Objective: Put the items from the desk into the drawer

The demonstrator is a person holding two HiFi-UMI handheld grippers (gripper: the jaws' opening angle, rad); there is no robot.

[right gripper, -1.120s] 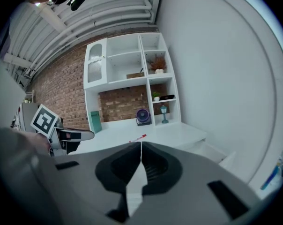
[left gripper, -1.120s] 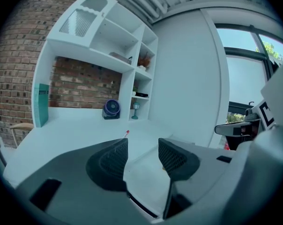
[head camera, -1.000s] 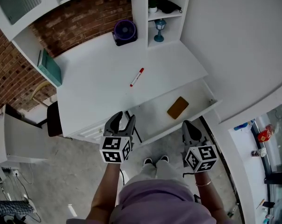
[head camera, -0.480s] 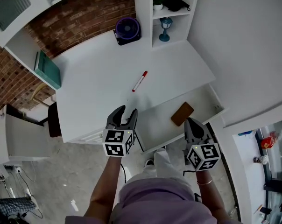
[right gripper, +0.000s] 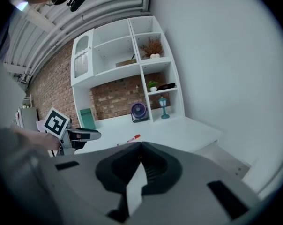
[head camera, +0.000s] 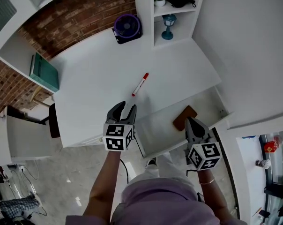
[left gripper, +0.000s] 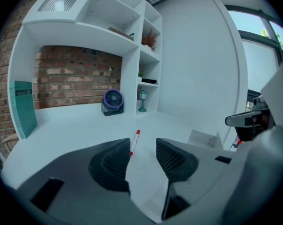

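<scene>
A red marker with a white barrel lies in the middle of the white desk. In the left gripper view the marker shows just past the jaws. My left gripper hovers open and empty over the desk's front edge, short of the marker. The drawer stands pulled out at the desk's right front. A flat brown item lies in it. My right gripper is shut and empty over the drawer's front, partly covering the brown item. From the right gripper view the marker lies beyond the jaws.
A purple fan stands at the desk's back by the brick wall. A small blue lamp sits in the shelf unit's lowest compartment. A teal book leans at the desk's left end. A dark chair stands lower left.
Both grippers have come forward: the left now reaches over the desk's front edge, the right over the drawer and part of the brown item. Jaw states are unchanged.
</scene>
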